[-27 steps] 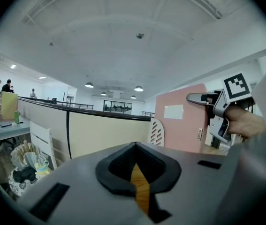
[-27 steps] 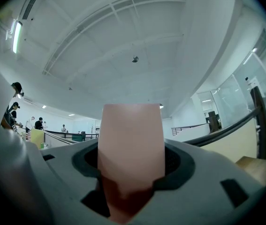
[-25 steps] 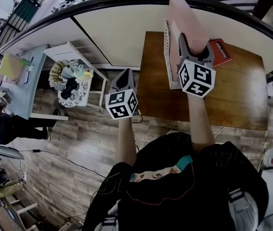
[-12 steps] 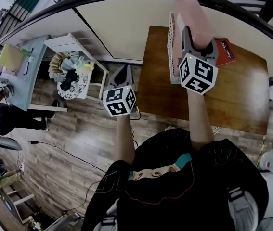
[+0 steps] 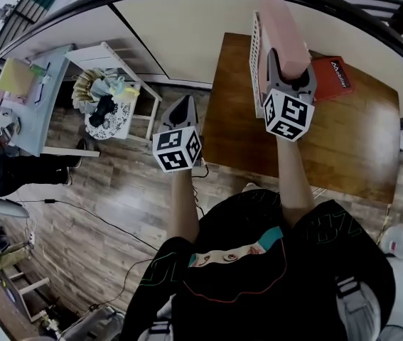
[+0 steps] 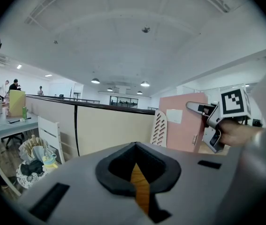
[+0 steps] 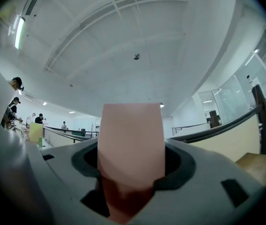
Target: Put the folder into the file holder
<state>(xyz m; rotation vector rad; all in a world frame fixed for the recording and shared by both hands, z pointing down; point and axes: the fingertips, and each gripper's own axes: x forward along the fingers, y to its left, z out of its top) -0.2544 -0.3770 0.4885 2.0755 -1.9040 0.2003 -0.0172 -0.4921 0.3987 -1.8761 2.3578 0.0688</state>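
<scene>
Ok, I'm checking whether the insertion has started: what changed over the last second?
Little. The right hand-held gripper, shut on the pink folder, seems to have turned it slightly, more in line with the white file holder. The left hand-held gripper stays shut and empty beside the table; the red book hasn't moved.

Bright, even light; heavy fisheye bend.
Ceiling lamps (image 6: 145, 84) glow above the table (image 5: 343, 148), whose wood carries a pale sheen; corners go black, and the folder (image 7: 130, 139) close to the lens is soft.
</scene>
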